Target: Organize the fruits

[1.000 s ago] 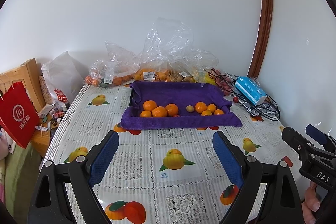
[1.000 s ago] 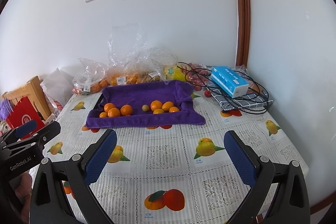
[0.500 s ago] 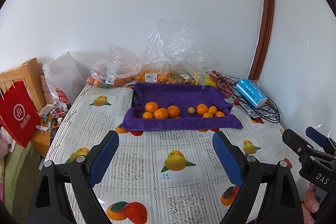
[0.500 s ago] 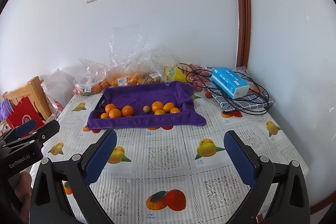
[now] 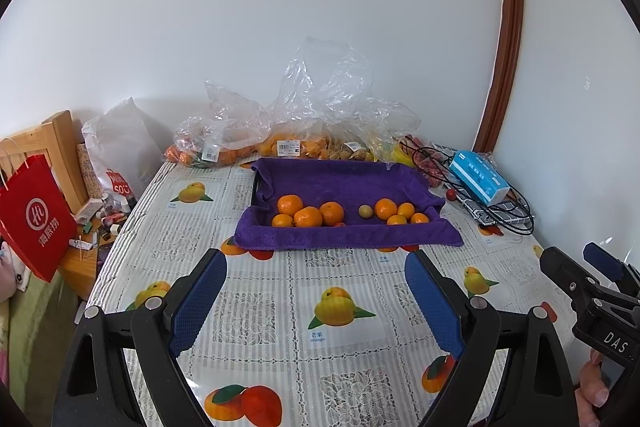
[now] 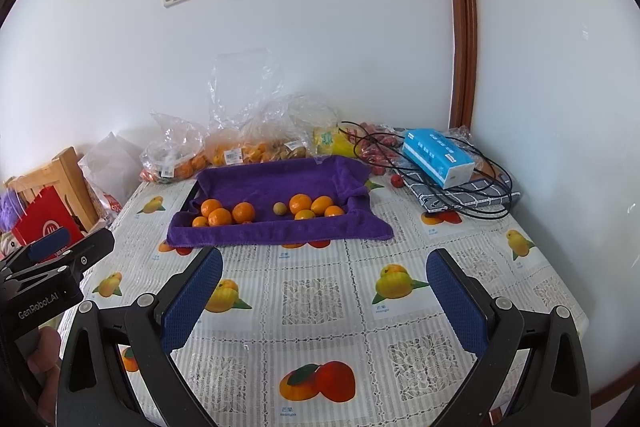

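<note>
- Two clusters of fruit are seen on a tray lined with a purple towel (image 5: 344, 187) at the far side of a table covered with a fruit-print tablecloth (image 5: 280, 291): larger oranges (image 5: 308, 213) are grouped at the left, smaller oranges (image 5: 398, 211) at the right, and one small pale fruit (image 5: 365, 211) lies alone between them.
- The sorting is judged to be partly done at most; whether the pale fruit is to be moved cannot be told, and several clear bags of fruit (image 5: 280, 147) are left unopened against the wall, just behind the tray.
- The tray's long axis is laid across the view, parallel to the wall, with a long side turned toward both tools; the round fruits show no clear direction of their own.
- The left gripper (image 5: 316, 301) is held wide apart and empty above the tablecloth, well short of the tray.
- The right gripper (image 6: 324, 301) is likewise spread wide with nothing between its blue pads (image 6: 456, 307), and is also held short of the tray.
- A blue tissue box (image 6: 438, 157) and black cables (image 6: 472, 195) are left at the right of the tray, apart from the fruit.
</note>
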The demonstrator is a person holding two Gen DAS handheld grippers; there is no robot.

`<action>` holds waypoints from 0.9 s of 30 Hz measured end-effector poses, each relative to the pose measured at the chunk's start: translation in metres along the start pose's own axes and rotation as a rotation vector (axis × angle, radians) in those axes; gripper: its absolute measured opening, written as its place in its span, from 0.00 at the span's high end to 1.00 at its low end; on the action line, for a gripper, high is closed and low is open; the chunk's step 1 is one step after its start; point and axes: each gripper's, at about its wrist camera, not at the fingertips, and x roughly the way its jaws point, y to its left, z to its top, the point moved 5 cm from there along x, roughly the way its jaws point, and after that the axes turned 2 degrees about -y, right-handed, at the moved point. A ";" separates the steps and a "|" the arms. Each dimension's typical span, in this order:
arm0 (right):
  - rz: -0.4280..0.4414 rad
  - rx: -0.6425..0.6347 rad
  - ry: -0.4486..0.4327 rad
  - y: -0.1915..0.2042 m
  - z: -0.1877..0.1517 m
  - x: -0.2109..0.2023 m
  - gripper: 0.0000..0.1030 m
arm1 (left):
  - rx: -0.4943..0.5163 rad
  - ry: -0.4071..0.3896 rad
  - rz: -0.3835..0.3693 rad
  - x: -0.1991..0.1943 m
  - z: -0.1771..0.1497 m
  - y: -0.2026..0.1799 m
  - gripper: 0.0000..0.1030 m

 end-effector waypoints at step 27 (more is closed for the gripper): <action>-0.002 -0.001 -0.007 0.000 0.002 -0.002 0.02 | 0.000 -0.004 -0.004 -0.001 0.002 -0.001 0.12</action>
